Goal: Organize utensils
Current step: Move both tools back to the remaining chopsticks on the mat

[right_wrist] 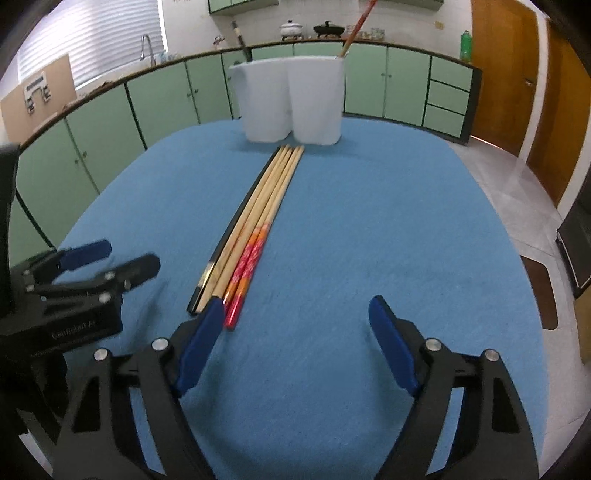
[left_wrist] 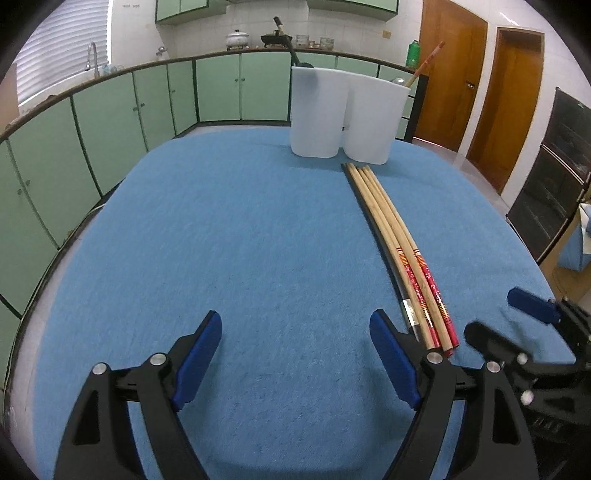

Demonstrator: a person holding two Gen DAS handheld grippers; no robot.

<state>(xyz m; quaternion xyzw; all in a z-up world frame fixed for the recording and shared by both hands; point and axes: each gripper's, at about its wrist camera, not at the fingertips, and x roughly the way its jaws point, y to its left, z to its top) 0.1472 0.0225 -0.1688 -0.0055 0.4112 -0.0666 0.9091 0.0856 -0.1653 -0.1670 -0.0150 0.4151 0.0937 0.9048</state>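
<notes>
Chopsticks (right_wrist: 255, 229) lie bundled on blue tablecloth (right_wrist: 369, 240), tips near two white holders (right_wrist: 291, 103). Left gripper (left_wrist: 295, 354) and right gripper (right_wrist: 295, 339) both agape, empty. Pickup pending; next move likely needs right gripper shifted left over the handle ends.

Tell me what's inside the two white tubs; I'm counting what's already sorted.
A red-ended chopstick sticks out of the right tub, and a dark handle out of the left tub. The walls hide anything lower down.
</notes>
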